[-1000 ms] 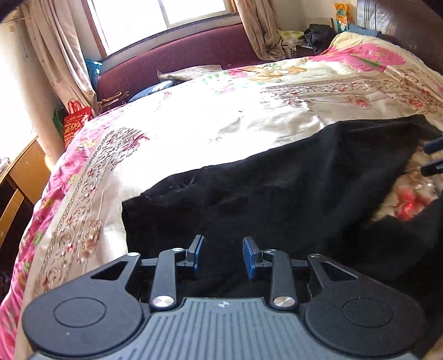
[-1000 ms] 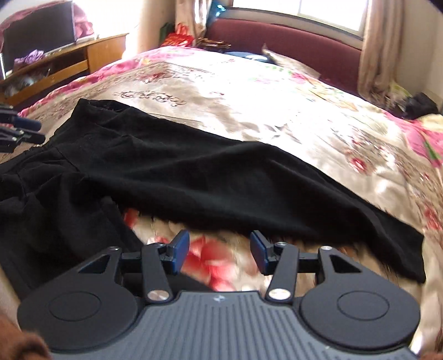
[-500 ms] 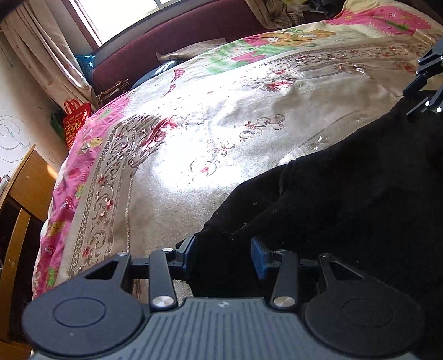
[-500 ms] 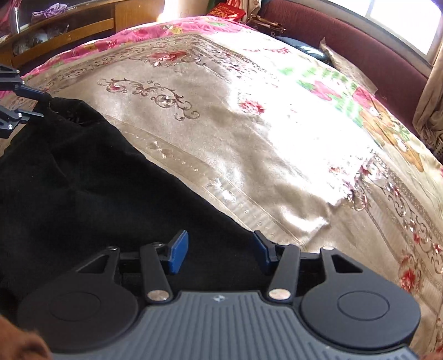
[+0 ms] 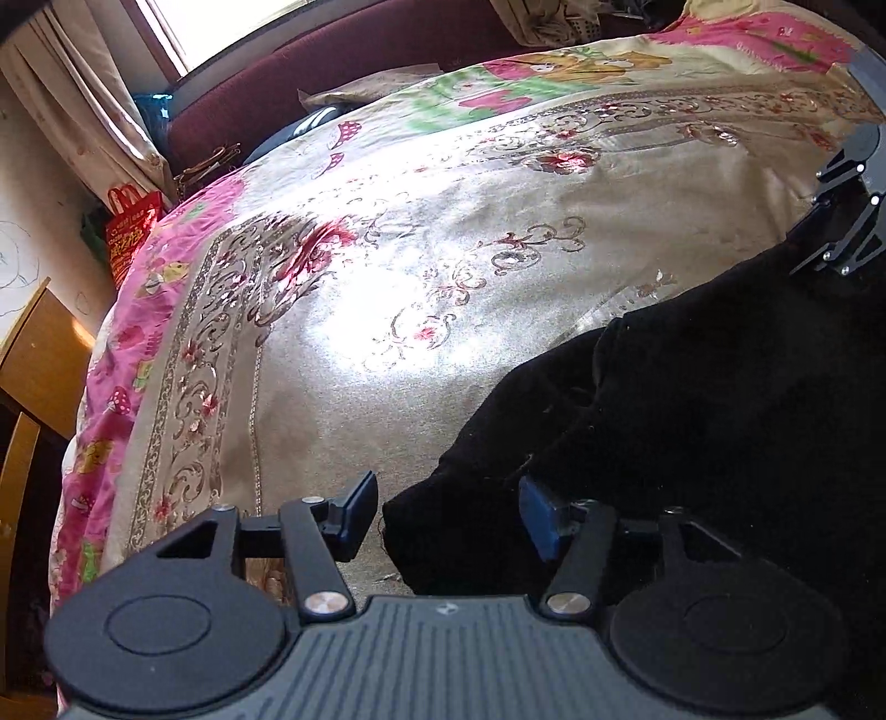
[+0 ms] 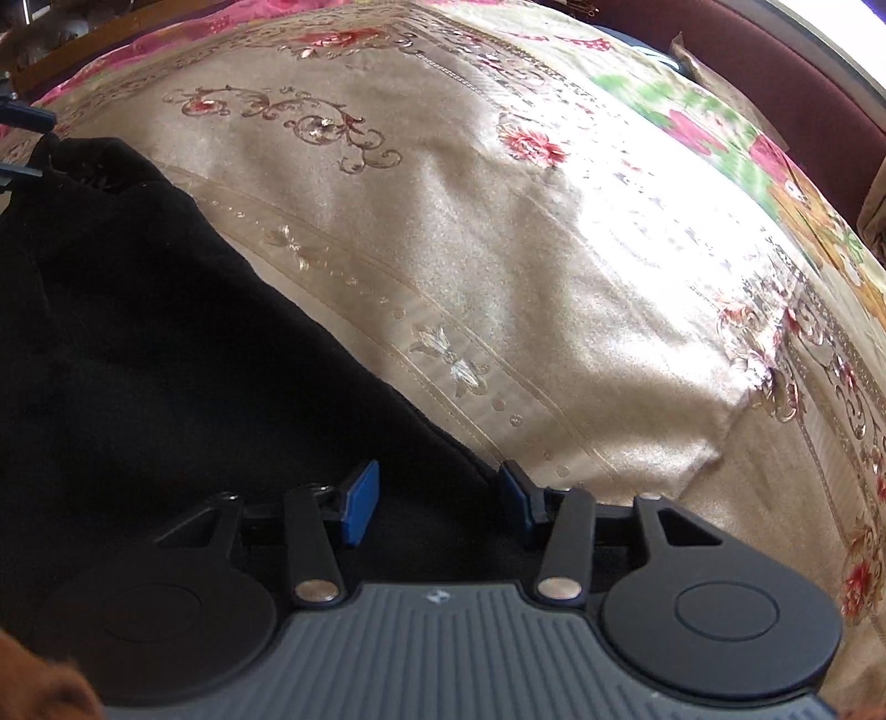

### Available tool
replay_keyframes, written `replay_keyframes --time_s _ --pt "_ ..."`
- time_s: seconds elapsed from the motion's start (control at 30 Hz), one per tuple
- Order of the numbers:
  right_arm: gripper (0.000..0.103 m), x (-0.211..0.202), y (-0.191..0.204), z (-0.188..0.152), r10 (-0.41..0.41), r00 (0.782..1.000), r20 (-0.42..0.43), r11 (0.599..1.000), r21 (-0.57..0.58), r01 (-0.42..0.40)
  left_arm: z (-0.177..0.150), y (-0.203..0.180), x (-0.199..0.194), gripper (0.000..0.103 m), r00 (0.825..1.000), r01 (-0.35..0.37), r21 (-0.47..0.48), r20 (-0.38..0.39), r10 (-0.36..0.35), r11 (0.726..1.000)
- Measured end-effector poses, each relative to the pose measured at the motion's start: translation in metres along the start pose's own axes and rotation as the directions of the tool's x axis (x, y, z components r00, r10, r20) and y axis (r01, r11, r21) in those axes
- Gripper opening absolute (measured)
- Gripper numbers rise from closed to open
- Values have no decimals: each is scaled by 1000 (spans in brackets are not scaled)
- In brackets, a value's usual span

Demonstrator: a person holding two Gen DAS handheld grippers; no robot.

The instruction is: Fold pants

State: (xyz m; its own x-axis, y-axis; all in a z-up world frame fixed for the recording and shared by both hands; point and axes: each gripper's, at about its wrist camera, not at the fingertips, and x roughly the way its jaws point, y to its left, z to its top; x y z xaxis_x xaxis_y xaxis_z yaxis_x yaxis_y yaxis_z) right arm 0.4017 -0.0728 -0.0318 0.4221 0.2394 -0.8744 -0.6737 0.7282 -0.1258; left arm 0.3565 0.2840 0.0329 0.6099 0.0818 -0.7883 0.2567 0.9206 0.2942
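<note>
The pants are black and soft. They lie spread and rumpled on the bed, one corner bunched.

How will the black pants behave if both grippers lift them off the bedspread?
The black pants look floppy: their edge is bunched and rumpled, so they would probably sag between grips. The fabric seems thick and matte, likely not slippery. The satin-looking bedspread may let them slide.

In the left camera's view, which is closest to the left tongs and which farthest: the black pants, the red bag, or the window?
1. Black pants, a corner between the open left tongs.
2. Red bag, far left beside the bed.
3. Window, top, behind the curtain.
</note>
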Motion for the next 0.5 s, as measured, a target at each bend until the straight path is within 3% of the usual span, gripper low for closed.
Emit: replay_keyframes --time_s 0.1,0.17,0.23,0.3,0.37,0.5 --pt "15 -3 9 1 22 1000 -6 1000 1 -22 1 -2 16 71 999 13 -5 -44 -13 1000" --pt "9 -4 16 2 2 1000 -10 1000 -18 -2 -1 -7 24 72 997 -5 7 -72 5 1000" --pt "5 -7 20 1 -20 1000 -4 1000 -16 20 -1 -10 25 64 997 -9 -6 -80 8 1000" --pt "3 -14 19 -2 -25 1000 16 1000 2 25 -2 -17 17 43 998 -24 17 -54 25 1000" --pt "2 -26 17 -4 -28 999 47 999 24 27 -3 -18 7 30 999 -44 15 -27 45 999" --pt "2 -61 17 -7 -40 993 110 998 44 36 -6 -14 -23 30 997 -57 -32 47 58 998"
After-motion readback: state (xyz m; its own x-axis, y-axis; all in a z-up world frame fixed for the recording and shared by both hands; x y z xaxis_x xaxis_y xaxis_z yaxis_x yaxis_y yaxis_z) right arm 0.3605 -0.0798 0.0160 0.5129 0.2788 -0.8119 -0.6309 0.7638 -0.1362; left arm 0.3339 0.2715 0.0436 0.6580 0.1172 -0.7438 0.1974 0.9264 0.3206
